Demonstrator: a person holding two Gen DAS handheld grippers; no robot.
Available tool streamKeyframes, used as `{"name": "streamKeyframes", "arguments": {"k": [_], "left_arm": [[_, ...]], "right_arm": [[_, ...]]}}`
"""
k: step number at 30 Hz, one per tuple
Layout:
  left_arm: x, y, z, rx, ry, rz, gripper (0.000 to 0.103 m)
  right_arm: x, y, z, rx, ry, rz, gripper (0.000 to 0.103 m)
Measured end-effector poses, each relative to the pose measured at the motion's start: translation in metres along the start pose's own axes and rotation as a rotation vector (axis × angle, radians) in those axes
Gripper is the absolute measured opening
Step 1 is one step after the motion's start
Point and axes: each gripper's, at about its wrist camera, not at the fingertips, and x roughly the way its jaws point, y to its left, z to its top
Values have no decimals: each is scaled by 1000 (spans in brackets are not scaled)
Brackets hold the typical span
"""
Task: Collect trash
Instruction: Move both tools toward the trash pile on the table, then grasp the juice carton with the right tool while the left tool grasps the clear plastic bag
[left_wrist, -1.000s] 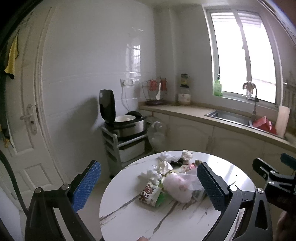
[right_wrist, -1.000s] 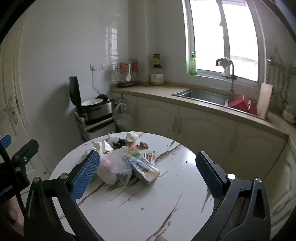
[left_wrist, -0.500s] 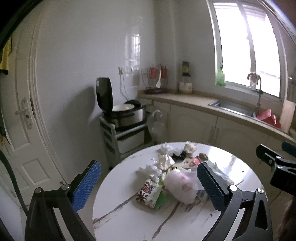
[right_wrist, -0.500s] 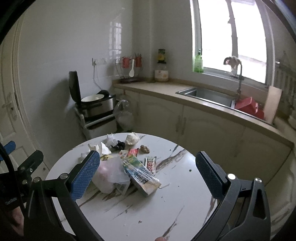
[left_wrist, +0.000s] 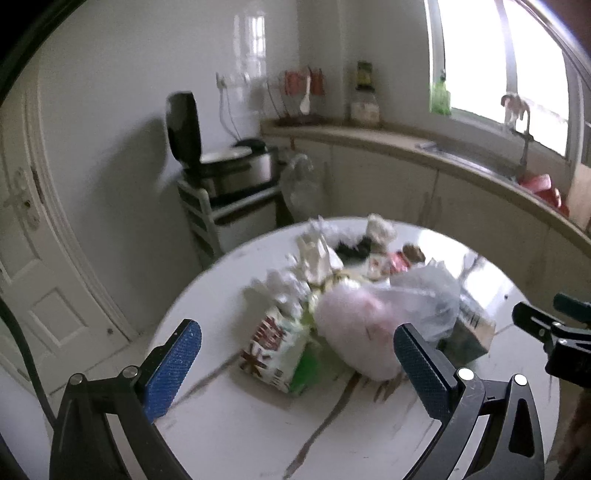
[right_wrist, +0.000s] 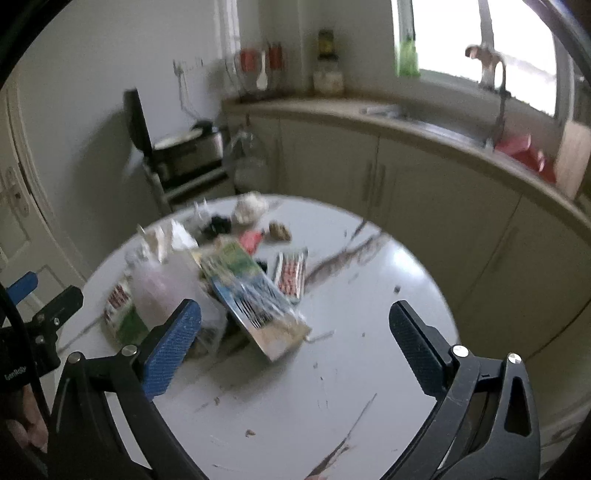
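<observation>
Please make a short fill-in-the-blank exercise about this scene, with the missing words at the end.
1. The trash lies on a ____ marble table.
2. Both hand-held grippers, left and right, are ____.
3. The rice cooker lid stands ____.
4. The pink-filled plastic bag rests ____ the table.

Missing words: round; open; open; on
</observation>
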Motion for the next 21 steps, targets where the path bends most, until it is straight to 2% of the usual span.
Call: {"name": "streamKeyframes", "arguments": {"k": [4, 9, 14, 15, 17, 18, 19, 21], "left_arm": [[20, 8, -2, -11, 50, -14, 102], [30, 20, -4, -34, 89, -31, 102], [35, 24, 0, -45, 103, -38, 102], [36, 23, 1, -46, 104, -41, 102], [35, 19, 3, -38, 106, -46, 102], [38, 12, 7, -32, 107, -44, 102], [37, 8, 6, -24, 108, -45, 102], [39, 1, 10, -16, 111, -48, 102]], "right_arm": [[26, -9, -9, -4, 81, 22, 99], [58, -3, -14, -74, 162, 46, 97], [83, 8, -4, -146, 194, 62, 94], [88, 10, -2, -161, 202, 72, 89], [94, 13, 1, -184, 213, 118, 72], [97, 14, 1, -190, 219, 141, 54], [98, 14, 1, -188, 216, 159, 46], [98, 12, 0, -175, 209, 179, 45]]}}
